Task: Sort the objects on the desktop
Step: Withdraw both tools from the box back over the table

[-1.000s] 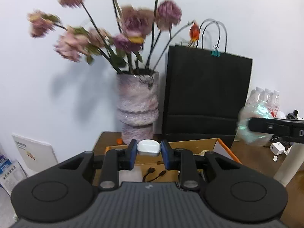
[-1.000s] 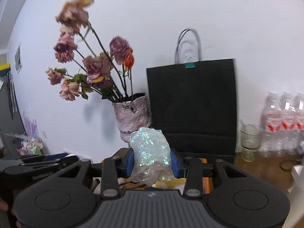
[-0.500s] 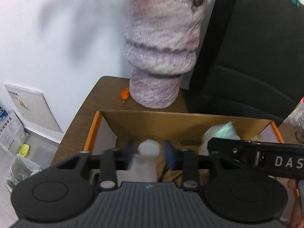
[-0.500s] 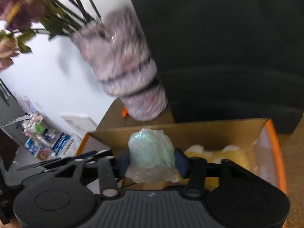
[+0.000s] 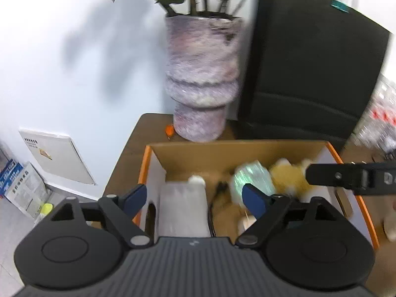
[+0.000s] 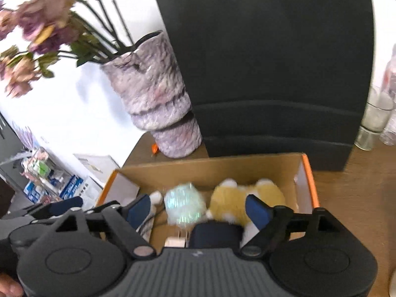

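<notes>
We hold both claws over the open cardboard box [image 5: 222, 156] at the corner of the desk [image 6: 346, 193]. The left claw [image 5: 195, 196] has its jaws spread wide, having just been opening, with nothing between them; the small white item [image 5: 196, 180] lies below in the box, next to a clear plastic pack [image 5: 183, 210]. The right claw [image 6: 198, 210] has also just been opening and stands wide apart, gripping nothing; the shimmering wrapped bundle [image 6: 184, 206] sits in the box beside the yellow plush toy [image 6: 247, 198], touching it. A black cable [image 5: 220, 190] runs between the pack and the bundle. The box's orange-edged rim leaves little room on its far side, where the stone-look vase [image 5: 203, 79] and the black paper bag [image 5: 309, 74] stand just behind it. To the right, bare desk stays open up to a glass [image 6: 373, 121].
</notes>
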